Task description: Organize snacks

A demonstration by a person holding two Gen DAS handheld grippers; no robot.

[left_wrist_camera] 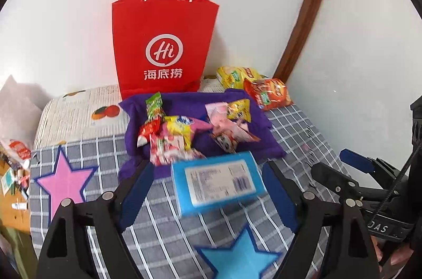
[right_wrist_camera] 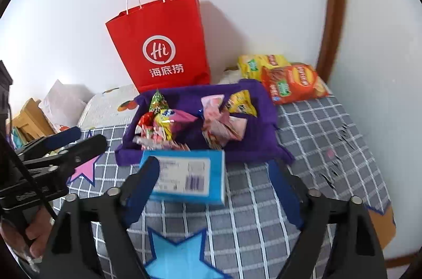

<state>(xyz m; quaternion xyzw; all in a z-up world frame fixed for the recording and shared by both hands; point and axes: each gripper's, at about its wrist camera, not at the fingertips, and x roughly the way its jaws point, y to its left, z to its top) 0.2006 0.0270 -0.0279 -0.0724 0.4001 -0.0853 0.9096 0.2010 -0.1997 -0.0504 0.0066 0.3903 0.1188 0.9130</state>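
A blue box [left_wrist_camera: 219, 184] with a white barcode label lies blurred on the grey checked cloth [left_wrist_camera: 298, 126], just in front of a purple felt tray [left_wrist_camera: 266, 144]. The tray holds several small snack packets [left_wrist_camera: 168, 131]. My left gripper [left_wrist_camera: 207, 168] is open, its blue pads standing wide on either side of the box without touching it. My right gripper [right_wrist_camera: 213, 163] is open too; its left finger overlaps the blue box [right_wrist_camera: 184, 176] in the picture, and no pad presses on it. Each gripper shows at the edge of the other's view.
A red paper bag [left_wrist_camera: 163, 44] with white handles stands against the wall behind the tray. A yellow chip bag [right_wrist_camera: 261, 64] and an orange one [right_wrist_camera: 294, 83] lie at the back right. Pink and blue felt stars [left_wrist_camera: 66, 178] lie on the cloth. Clutter sits off the left edge.
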